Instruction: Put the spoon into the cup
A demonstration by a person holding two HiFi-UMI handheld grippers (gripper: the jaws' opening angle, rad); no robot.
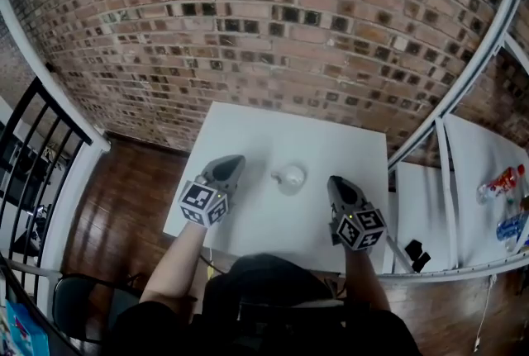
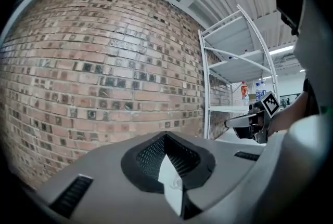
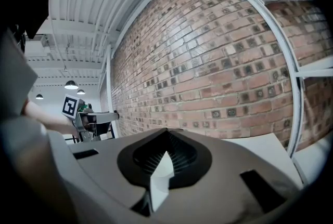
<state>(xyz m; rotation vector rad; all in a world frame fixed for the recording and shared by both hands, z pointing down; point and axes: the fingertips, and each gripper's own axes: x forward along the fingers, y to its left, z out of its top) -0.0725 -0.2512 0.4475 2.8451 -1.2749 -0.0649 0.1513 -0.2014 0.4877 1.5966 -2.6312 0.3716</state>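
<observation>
A small white cup (image 1: 291, 178) stands near the middle of the white table (image 1: 248, 131). A short pale bit sticks out at the cup's left side; I cannot tell whether it is the spoon, and I see no spoon lying on the table. My left gripper (image 1: 234, 161) hovers just left of the cup, jaws shut and empty. My right gripper (image 1: 334, 181) hangs just right of the cup, also shut with nothing in it. Both gripper views look level at the brick wall over closed jaws: left gripper (image 2: 166, 135), right gripper (image 3: 166, 132). The cup is in neither gripper view.
A brick wall (image 1: 273, 24) runs behind the table. A white shelf frame (image 1: 446, 140) stands to the right, with bottles (image 1: 501, 182) and a small black object (image 1: 416, 253) on its boards. A black railing (image 1: 33, 156) and wooden floor (image 1: 124, 206) lie left.
</observation>
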